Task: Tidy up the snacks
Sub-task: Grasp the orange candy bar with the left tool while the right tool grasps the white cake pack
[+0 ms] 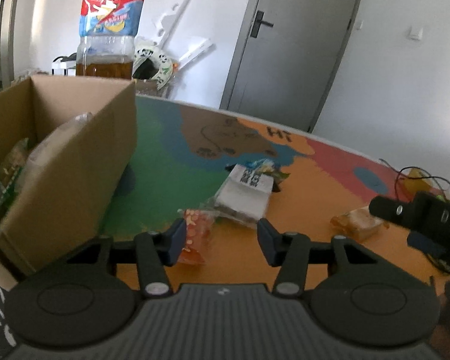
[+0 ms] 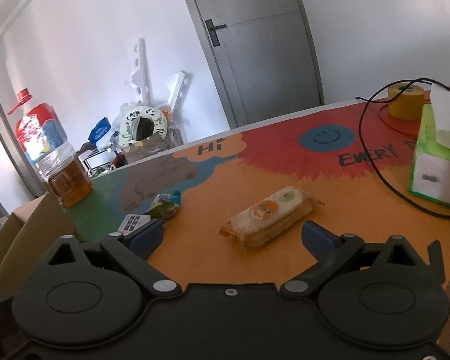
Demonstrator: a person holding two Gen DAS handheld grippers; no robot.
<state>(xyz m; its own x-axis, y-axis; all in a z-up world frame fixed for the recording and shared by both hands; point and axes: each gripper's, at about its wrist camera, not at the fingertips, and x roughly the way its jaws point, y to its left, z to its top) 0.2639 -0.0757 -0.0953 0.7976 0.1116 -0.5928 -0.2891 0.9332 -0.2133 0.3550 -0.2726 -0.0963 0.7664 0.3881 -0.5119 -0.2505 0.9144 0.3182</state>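
Snacks scattered on colourful printed tabletop (image 1: 300, 186): orange packet (image 1: 195, 234) touching left gripper's (image 1: 222, 240) left pad, jaws apart, nothing pinched; white pack (image 1: 243, 195) beyond it. Sandwich-cake bar (image 2: 267, 219) just ahead of right gripper (image 2: 234, 237), jaws wide, empty. Cardboard box (image 1: 75, 162) at left holds more packets. Oil bottle (image 2: 60, 168), tissue box (image 2: 435, 156) on table; grey door (image 2: 255, 45), white walls behind.

Matt brown cardboard box (image 1: 75, 162), glossy crinkled plastic snack wrappers (image 2: 268, 220), clear plastic bottle (image 1: 108, 39)
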